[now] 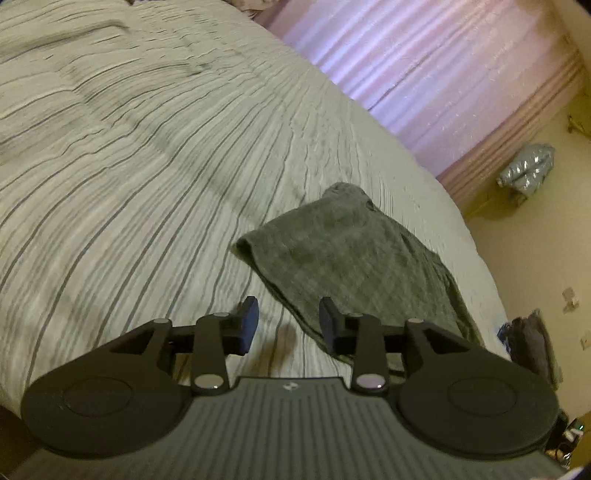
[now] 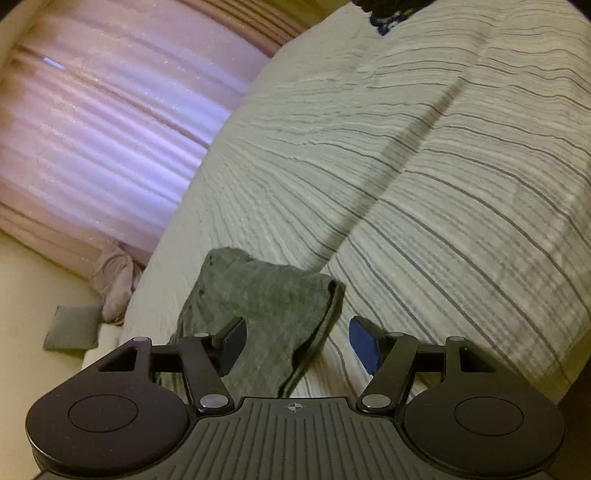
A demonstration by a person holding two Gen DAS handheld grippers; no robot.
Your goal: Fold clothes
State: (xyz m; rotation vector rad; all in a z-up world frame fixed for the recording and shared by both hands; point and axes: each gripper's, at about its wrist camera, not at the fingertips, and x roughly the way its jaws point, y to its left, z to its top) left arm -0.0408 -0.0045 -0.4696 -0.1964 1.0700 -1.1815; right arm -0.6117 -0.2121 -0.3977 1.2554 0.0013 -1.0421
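A dark grey-green garment [image 1: 343,254] lies folded on the striped bed cover [image 1: 147,166] near the bed's edge. My left gripper [image 1: 290,325] is open and empty, held above the cover beside the garment's near left corner. In the right wrist view the same garment [image 2: 266,299] lies just ahead. My right gripper [image 2: 295,347] is open and empty, its jaws wide apart over the garment's near end.
A pink curtain [image 1: 443,74] hangs beyond the bed, and also shows in the right wrist view [image 2: 92,129]. A silvery bag [image 1: 528,170] and dark items [image 1: 532,343] lie on the floor. A small green cushion [image 2: 72,328] lies on the floor. Dark clothing [image 2: 391,11] sits at the far bed end.
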